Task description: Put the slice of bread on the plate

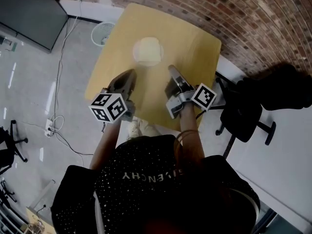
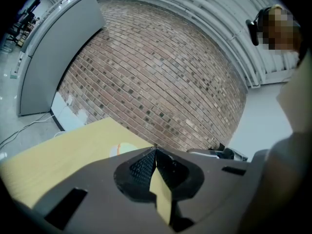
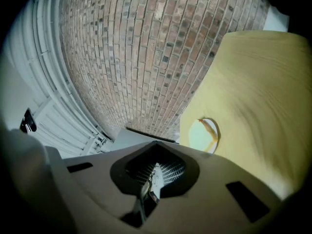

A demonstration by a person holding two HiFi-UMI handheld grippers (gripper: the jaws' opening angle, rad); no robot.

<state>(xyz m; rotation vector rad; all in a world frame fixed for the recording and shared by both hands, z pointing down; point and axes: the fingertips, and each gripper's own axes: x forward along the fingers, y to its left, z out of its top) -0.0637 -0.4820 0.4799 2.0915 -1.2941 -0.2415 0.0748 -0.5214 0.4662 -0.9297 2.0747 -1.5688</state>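
The right claw point(image 3: 154, 166) is closed on nothing, and the left claw point(image 2: 156, 151) is likewise pressed together and empty, both held over the table's point(image 1: 195, 48) near edge. The slice of bread point(image 1: 148, 50) appears to lie on the plate point(image 1: 135, 53) in the upper middle, so placing looks finished. What remains is probably only backing clear.

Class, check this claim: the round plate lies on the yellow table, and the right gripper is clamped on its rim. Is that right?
Not quite. The plate does lie on the yellow table, but the right gripper is shut on nothing, clear of the plate, as the right gripper view shows.
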